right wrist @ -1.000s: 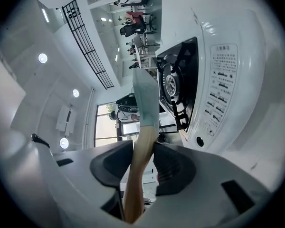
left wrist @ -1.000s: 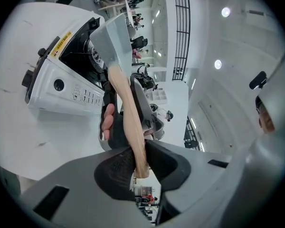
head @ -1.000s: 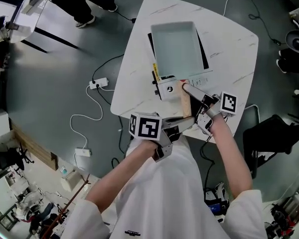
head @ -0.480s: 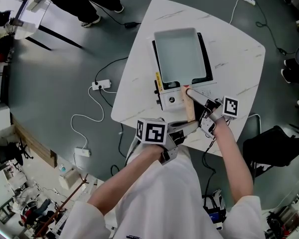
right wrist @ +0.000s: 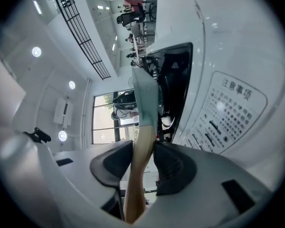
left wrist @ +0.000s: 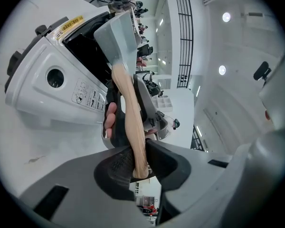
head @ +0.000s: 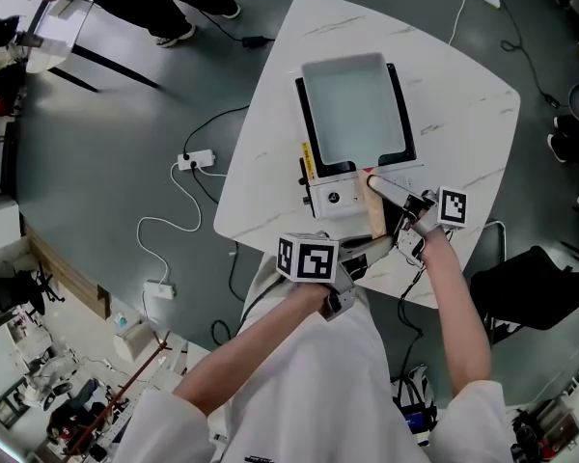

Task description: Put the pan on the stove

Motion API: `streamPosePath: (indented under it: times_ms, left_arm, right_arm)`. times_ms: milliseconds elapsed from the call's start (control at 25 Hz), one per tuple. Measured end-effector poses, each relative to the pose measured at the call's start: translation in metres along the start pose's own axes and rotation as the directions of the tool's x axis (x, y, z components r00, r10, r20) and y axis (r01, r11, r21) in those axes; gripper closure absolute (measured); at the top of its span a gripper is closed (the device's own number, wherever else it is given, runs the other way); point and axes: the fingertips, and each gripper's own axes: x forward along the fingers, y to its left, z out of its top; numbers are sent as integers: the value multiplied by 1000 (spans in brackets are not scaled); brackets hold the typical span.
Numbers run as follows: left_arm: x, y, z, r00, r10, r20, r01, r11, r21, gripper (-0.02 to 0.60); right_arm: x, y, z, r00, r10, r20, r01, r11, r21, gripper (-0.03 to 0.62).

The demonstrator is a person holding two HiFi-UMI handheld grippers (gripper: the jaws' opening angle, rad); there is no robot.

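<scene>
Pan (head: 352, 104) over stove (head: 333, 196) (tbl (head: 463, 85) edge near)

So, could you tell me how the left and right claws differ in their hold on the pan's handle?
The left claw pinches the very end of the handle; the right claw grips farther along, nearer the pan. In the head view the left claw reaches in from the left, the right claw from the right. Both are shut on that wooden handle.
</scene>
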Motion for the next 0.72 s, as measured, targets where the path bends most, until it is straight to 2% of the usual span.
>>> streamPosePath:
  times_ms: [160, 400, 560, 600, 720]
  left_arm:
    - [1, 5, -2, 1000, 17, -9, -17, 1000, -9, 512]
    - [0, 7, 0, 999, 51, -5, -51, 999, -4, 505]
    - [-4, 9, 2, 998, 67, -14, -67, 998, 3, 417]
    - [-5, 7, 2, 998, 57, -20, -57, 998, 4, 385]
    - [-11, -3, 4, 999, 37, -26, -36, 999, 39, 350]
  right_arm:
    - [0, -1, -1, 999, -32, -12, 31, 998, -53, 448]
    - [-1, 1, 1, 1000, -25, 2, 25, 997, -74, 416]
    - [-4, 3, 4, 999, -28, 28, 30, 996, -86, 391]
    - [-5, 2, 5, 998, -44, 38, 47, 994, -95, 383]
    - [-13, -1, 14, 982, -142, 123, 157, 980, -125, 313]
